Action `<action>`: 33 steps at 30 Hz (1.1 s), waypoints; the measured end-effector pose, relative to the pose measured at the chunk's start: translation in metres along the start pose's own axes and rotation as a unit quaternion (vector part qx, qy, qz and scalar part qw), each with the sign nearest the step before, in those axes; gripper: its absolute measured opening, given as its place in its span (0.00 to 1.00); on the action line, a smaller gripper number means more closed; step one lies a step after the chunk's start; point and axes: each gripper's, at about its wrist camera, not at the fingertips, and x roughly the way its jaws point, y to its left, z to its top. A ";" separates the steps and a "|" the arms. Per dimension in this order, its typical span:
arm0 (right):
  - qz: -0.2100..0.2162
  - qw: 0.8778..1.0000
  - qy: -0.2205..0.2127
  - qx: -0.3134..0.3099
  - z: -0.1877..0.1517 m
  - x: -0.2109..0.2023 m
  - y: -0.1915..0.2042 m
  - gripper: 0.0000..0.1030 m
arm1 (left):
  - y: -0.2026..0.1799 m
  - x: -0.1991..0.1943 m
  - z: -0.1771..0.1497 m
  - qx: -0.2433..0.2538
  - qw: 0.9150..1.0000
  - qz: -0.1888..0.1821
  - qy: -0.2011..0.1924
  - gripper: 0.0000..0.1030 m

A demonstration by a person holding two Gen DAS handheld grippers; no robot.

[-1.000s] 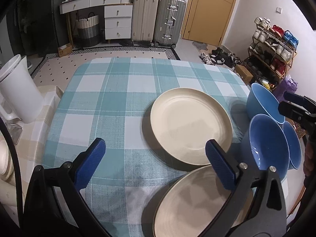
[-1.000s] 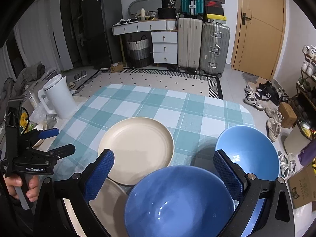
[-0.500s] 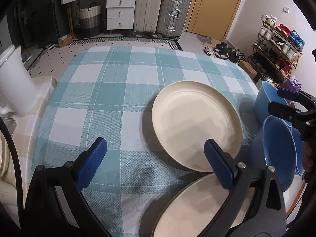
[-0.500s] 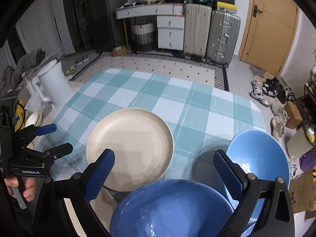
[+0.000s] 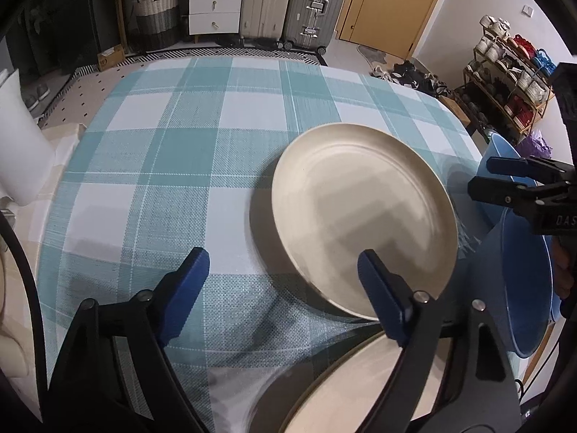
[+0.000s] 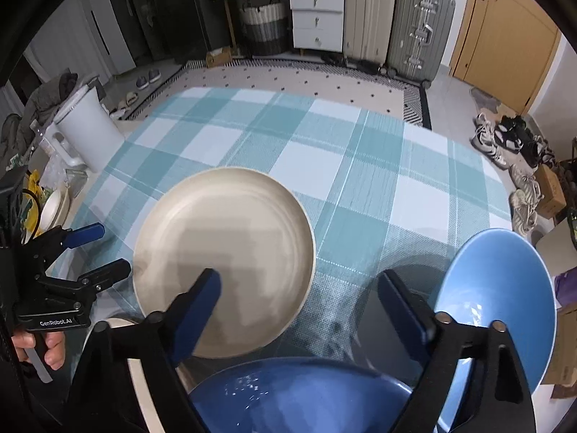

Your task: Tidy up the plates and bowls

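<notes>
A cream plate (image 5: 360, 213) lies on the checked tablecloth (image 5: 187, 166), right of centre; it also shows in the right wrist view (image 6: 223, 263). A second cream plate (image 5: 360, 393) lies at the near edge, under my left gripper's right finger. My left gripper (image 5: 281, 288) is open and empty above the cloth. A light blue bowl (image 6: 497, 299) and a darker blue bowl (image 6: 299, 397) sit at the table's right side. My right gripper (image 6: 299, 306) is open and empty above the darker bowl; the left wrist view shows it too (image 5: 505, 176).
A white kettle (image 6: 86, 137) stands off the table's left side. Suitcases (image 6: 396, 21), a white drawer unit (image 6: 317, 18) and a basket stand at the far wall. Shoes and a shoe rack (image 5: 512, 83) are on the right.
Both grippers have moved forward and down over the table, so the plates and bowls look larger and nearer. Both stay open. The dishes have not moved.
</notes>
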 end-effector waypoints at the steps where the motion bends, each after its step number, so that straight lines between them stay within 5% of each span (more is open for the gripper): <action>1: 0.002 1.000 0.007 0.001 0.001 0.004 -0.001 0.85 | 0.000 0.002 0.000 0.000 1.000 0.000 0.002 0.80; 19: 0.010 0.997 0.080 0.002 0.012 0.048 -0.007 0.55 | -0.004 0.028 -0.004 0.008 1.000 -0.006 0.030 0.61; 27: 0.007 0.995 0.097 -0.001 0.009 0.059 -0.007 0.35 | -0.009 0.036 -0.007 0.015 0.999 -0.019 0.042 0.31; 33: 0.002 0.995 0.098 -0.007 0.007 0.062 -0.004 0.18 | -0.012 0.037 -0.007 0.019 0.999 -0.029 0.041 0.22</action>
